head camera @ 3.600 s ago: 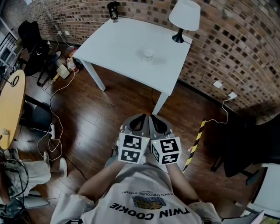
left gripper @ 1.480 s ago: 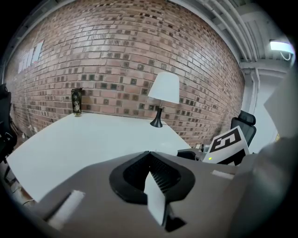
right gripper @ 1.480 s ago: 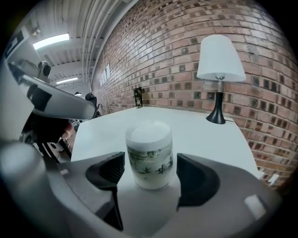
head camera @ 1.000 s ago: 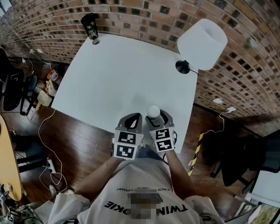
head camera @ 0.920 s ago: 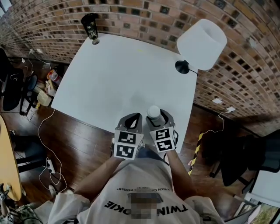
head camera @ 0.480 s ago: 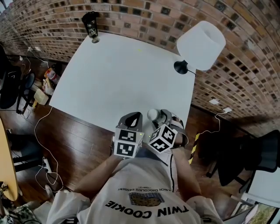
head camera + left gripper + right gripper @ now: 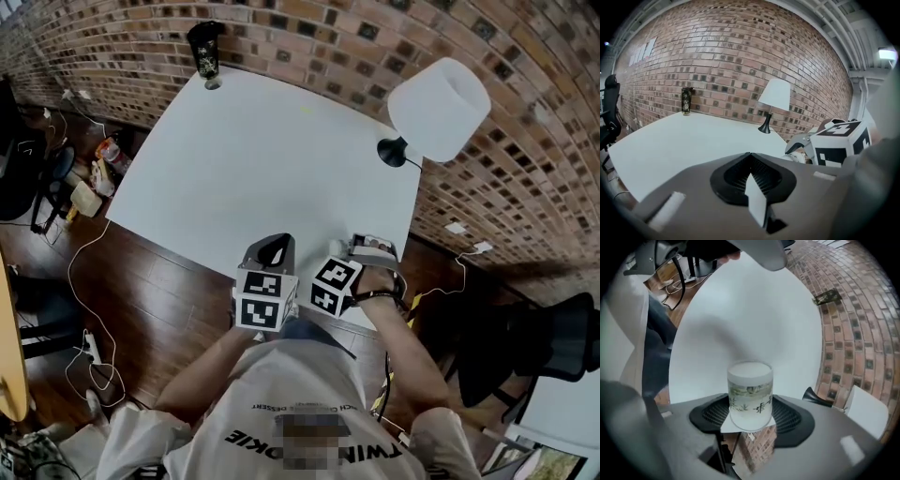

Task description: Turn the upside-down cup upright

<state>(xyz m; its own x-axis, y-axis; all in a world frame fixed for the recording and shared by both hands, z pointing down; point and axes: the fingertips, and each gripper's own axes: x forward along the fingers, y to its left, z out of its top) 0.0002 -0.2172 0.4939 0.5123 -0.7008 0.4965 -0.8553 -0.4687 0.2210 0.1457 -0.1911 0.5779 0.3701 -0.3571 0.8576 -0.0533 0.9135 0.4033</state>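
Right gripper view is where the cup [image 7: 750,392] is seen best: it is clamped by its sides between the pads of the right tongs [image 7: 751,422]. Behind it the white worktop [image 7: 754,310] is shown tipped sideways, with the brick wall at the right, so these tongs are rolled over. Which end of the cup is the open one cannot be told.

A second ago, in the head view, the cup was seen between the same tongs at the near edge of the worktop, and the marker cube was lying flat. Half a second ago the cube was partly turned. Now it is turned further and the cup is mostly hidden behind the wrist. It is therefore judged that the cup is gripped and the turning is under way but not finished; more roll and a setting down are probably still needed.

The left tongs [image 7: 752,176] are kept closed on nothing, just beside the right ones.
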